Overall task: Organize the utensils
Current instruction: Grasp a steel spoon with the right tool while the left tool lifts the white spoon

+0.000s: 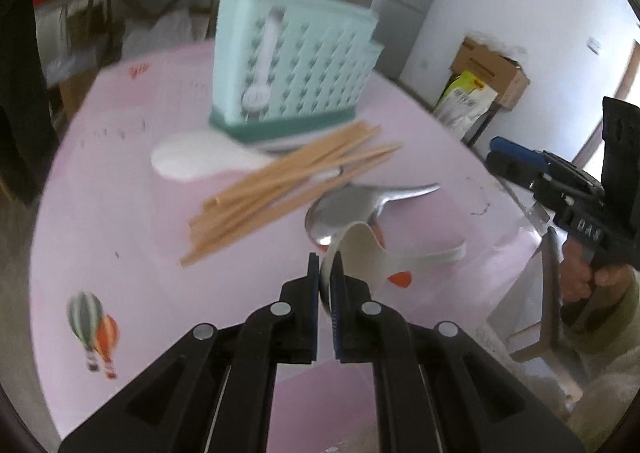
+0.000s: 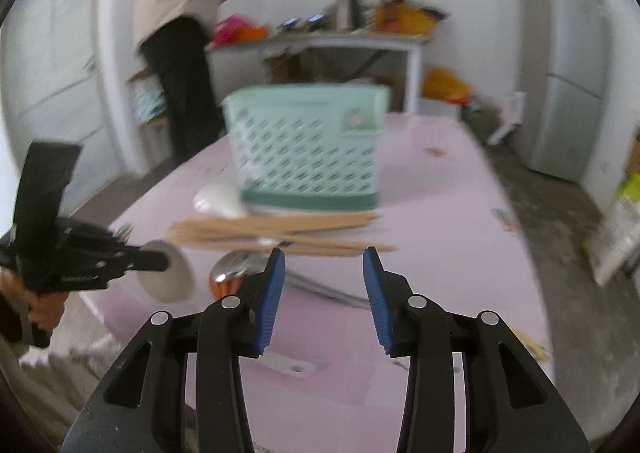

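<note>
My left gripper point(image 1: 326, 273) is shut on the bowl rim of a white ceramic spoon point(image 1: 362, 249), lifted a little off the pink table point(image 1: 140, 221); its handle points right. It also shows in the right wrist view point(image 2: 168, 273). A metal spoon point(image 1: 344, 209) lies just beyond it. A bundle of wooden chopsticks point(image 1: 280, 189) lies across a white rice paddle point(image 1: 192, 157). A mint green utensil holder point(image 1: 292, 69) stands behind, a white utensil inside. My right gripper point(image 2: 324, 289) is open and empty, above the table near the metal spoon point(image 2: 236, 267).
A cardboard box point(image 1: 488, 69) and bags sit on the floor at right. A grey fridge point(image 2: 568, 69) stands by the wall. A person point(image 2: 184, 33) stands by a cluttered shelf point(image 2: 320, 37) behind the table. The table edge runs close on the right.
</note>
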Demonstrator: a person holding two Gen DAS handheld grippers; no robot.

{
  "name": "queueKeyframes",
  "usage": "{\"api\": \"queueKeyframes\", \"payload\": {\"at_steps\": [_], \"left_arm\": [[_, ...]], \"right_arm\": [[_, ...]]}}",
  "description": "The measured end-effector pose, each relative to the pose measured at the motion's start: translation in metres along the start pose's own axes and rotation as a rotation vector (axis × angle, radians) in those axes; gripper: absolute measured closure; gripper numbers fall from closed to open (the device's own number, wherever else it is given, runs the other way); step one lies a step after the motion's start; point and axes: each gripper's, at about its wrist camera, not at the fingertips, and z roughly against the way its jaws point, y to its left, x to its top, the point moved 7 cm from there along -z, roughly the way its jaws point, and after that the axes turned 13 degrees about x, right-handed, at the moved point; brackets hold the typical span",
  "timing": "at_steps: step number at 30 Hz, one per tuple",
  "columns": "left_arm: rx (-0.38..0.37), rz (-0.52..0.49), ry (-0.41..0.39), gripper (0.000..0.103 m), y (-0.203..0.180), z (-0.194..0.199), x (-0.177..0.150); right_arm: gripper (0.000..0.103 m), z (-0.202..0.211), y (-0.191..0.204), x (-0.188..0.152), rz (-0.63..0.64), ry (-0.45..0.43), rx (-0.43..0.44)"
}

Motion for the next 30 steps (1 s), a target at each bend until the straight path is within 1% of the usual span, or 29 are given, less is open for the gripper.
{"api": "queueKeyframes", "payload": {"at_steps": [3,7,10,14,18,23,26,29,30], "left_arm": [[0.013,0.004,0.029,0.097,0.002,-0.008,-0.004],[0.029,-0.003,0.054,0.096,0.002,-0.014,-0.009],[0.040,-0.015,0.057,0.095,0.000,-0.015,-0.010],[0.051,-0.024,0.061,0.095,0.000,-0.015,-0.010],[0.049,-0.013,0.069,0.094,-0.001,-0.017,-0.009],[0.048,-0.022,0.081,0.094,-0.001,-0.018,-0.007],[0.046,-0.021,0.085,0.094,-0.001,-0.019,-0.007],[0.045,-0.017,0.085,0.094,-0.001,-0.019,-0.007],[0.044,-0.016,0.086,0.094,-0.001,-0.019,-0.007]], "right_arm": [[0.065,-0.027,0.011,-0.004,0.098,0.086,0.051],[0.065,-0.055,0.018,-0.010,0.190,0.184,0.119],[0.065,-0.069,0.024,-0.015,0.279,0.254,0.145],[0.065,-0.083,0.030,-0.019,0.380,0.306,0.143],[0.065,-0.093,0.038,-0.018,0.438,0.307,0.139],[0.065,-0.095,0.055,-0.018,0.536,0.285,0.135],[0.065,-0.098,0.069,-0.018,0.616,0.273,0.121],[0.069,-0.098,0.077,-0.017,0.671,0.258,0.109],[0.074,-0.098,0.080,-0.017,0.691,0.249,0.096]]}}
